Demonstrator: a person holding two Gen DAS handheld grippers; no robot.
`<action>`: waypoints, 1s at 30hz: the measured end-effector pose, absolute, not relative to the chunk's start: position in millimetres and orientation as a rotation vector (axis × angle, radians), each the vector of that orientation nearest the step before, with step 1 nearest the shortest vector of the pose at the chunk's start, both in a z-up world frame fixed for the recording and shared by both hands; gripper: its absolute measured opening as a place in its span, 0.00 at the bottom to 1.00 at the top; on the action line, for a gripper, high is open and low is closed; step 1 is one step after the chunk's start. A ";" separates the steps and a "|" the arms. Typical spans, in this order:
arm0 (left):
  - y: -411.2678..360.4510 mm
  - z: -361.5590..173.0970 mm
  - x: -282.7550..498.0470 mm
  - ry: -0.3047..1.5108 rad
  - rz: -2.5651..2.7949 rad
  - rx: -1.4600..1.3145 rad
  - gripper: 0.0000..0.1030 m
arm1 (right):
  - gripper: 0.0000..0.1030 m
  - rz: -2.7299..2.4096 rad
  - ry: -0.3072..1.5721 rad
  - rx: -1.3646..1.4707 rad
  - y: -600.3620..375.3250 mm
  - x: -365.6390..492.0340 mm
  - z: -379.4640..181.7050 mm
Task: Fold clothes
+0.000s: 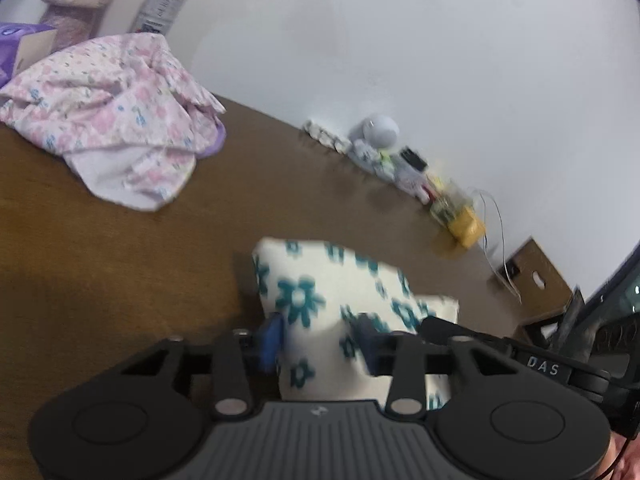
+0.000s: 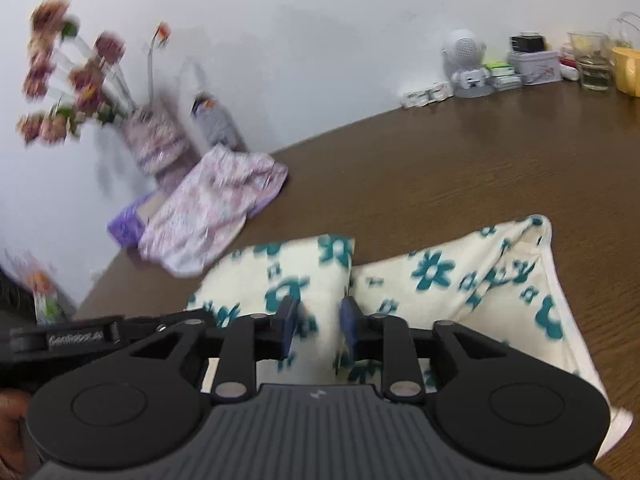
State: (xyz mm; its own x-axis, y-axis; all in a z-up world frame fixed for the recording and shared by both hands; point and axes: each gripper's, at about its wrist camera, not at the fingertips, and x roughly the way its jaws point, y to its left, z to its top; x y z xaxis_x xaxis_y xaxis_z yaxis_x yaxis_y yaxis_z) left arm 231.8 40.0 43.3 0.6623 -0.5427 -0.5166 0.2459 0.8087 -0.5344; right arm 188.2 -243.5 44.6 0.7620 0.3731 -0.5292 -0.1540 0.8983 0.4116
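Folding under way on the cream garment with teal flowers (image 2: 460,280), which lies on the near part of the brown table (image 2: 480,152). Left gripper (image 1: 320,340): jaws apart, cloth between them, no pad visibly pressing. Right gripper (image 2: 318,320): jaws narrower, straddling a raised fold; a pinch cannot be confirmed through the blur. Judged light, limp, non-slippery, not fragile. Best grasped at hemmed edges or corners, both sides together. Pink floral garment (image 2: 216,204) sits far left.
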 end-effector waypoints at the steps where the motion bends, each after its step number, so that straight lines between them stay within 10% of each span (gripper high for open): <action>1: 40.5 44.4 235.8 0.708 -0.447 -0.452 0.54 | 0.29 0.284 0.638 0.372 -245.9 192.4 45.4; 4: 36.4 40.9 246.0 0.729 -0.455 -0.441 0.24 | 0.16 0.281 0.663 0.375 -243.1 205.3 41.4; 7: 39.7 43.0 246.9 0.716 -0.462 -0.446 0.29 | 0.15 0.295 0.670 0.368 -240.1 206.3 39.1; 9: 45.4 45.1 253.4 0.704 -0.435 -0.476 0.61 | 0.20 0.290 0.652 0.395 -246.7 208.3 42.3; 11: 44.1 43.6 262.5 0.705 -0.410 -0.460 0.62 | 0.23 0.262 0.646 0.407 -249.3 215.5 43.4; 14: 37.7 31.2 278.9 0.754 -0.444 -0.469 0.21 | 0.15 0.264 0.669 0.383 -239.8 226.2 38.2; 17: 38.4 33.6 278.6 0.716 -0.460 -0.469 0.28 | 0.14 0.266 0.666 0.394 -239.9 226.3 36.9; 20: 39.1 34.4 282.1 0.696 -0.446 -0.491 0.56 | 0.18 0.254 0.653 0.416 -244.8 228.7 38.7; 23: 35.4 32.6 285.9 0.718 -0.481 -0.476 0.21 | 0.13 0.245 0.668 0.404 -240.9 236.0 35.1; 25: 39.7 34.7 283.1 0.713 -0.472 -0.496 0.26 | 0.14 0.247 0.670 0.412 -240.9 235.7 33.4; 27: 44.6 37.4 278.8 0.707 -0.464 -0.516 0.60 | 0.17 0.245 0.669 0.431 -243.5 233.5 34.4; 30: 49.8 41.9 267.5 0.715 -0.471 -0.515 0.61 | 0.24 0.257 0.649 0.437 -250.4 216.9 43.6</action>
State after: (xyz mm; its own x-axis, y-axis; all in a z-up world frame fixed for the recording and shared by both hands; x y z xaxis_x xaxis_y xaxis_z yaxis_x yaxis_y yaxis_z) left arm 267.5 49.8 41.9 0.6631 -0.5659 -0.4898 0.2274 0.7758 -0.5885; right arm 216.9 -250.4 43.6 0.7699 0.3629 -0.5249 -0.0952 0.8787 0.4678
